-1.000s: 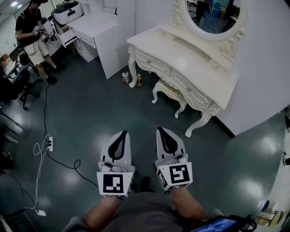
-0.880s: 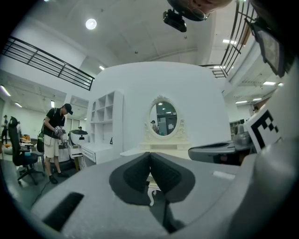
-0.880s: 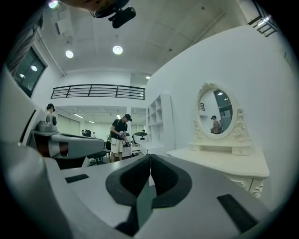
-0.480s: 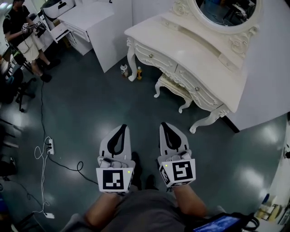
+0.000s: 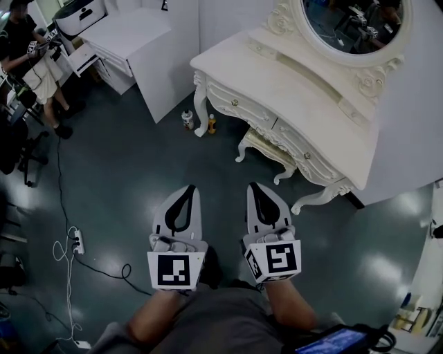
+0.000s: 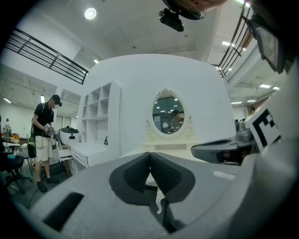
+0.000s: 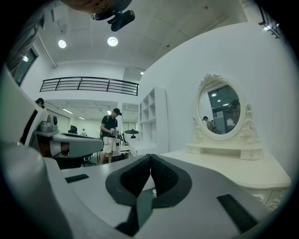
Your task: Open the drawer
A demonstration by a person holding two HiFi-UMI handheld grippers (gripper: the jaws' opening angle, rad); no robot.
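Both sets of jaws are pressed together, empty: left hand-held gripper (image 5: 187, 192), right hand-held gripper (image 5: 253, 188). The drawer (image 5: 302, 153) sits at one o'clock, well apart.

A dark green floor (image 5: 124, 166) fills most of the head view. Two small bottles (image 5: 187, 119) stand on it side by side, between a white bench (image 5: 135, 38) and a cream stool (image 5: 266, 146) with carved legs. A rounded appliance (image 5: 79, 14) sits at the bench's far end, and a person (image 5: 24, 52) in a dark top stands just beyond it. A white power strip (image 5: 77, 242) lies near the floor's left edge, with cables (image 5: 97, 254) looping off it. An oval mirror (image 5: 353, 24) in a carved frame stands against the white wall.
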